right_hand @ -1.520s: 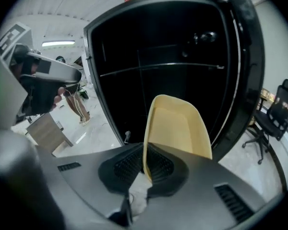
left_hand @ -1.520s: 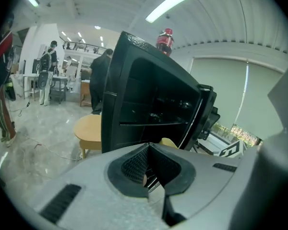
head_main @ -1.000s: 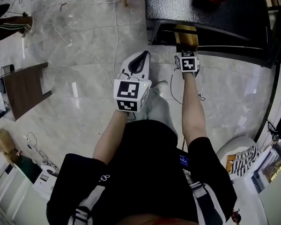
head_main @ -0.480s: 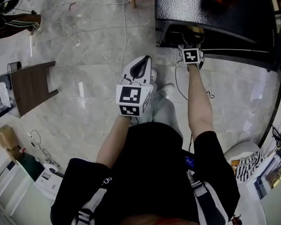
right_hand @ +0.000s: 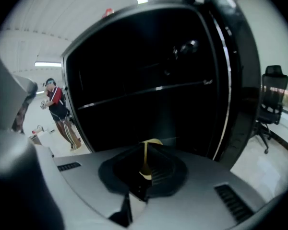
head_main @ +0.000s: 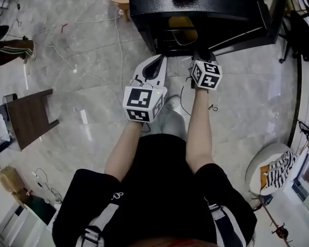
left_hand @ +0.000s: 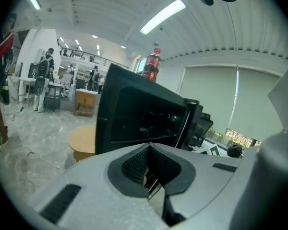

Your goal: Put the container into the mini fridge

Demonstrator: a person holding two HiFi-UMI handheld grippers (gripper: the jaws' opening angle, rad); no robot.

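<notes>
The yellow container (head_main: 183, 22) is seen sitting inside the open mini fridge (head_main: 206, 1), at 12 o'clock. The right gripper (head_main: 201, 55) fingers are being closed with nothing pinched. The left gripper (head_main: 156, 63), at its 9 o'clock, is seen squeezed narrow, empty too.

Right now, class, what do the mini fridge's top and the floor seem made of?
Mini fridge top: likely painted metal, black, pebbled texture with dull sheen. Floor: polished marble or marble-look tile; grey veins, joint lines, glossy reflections.
</notes>
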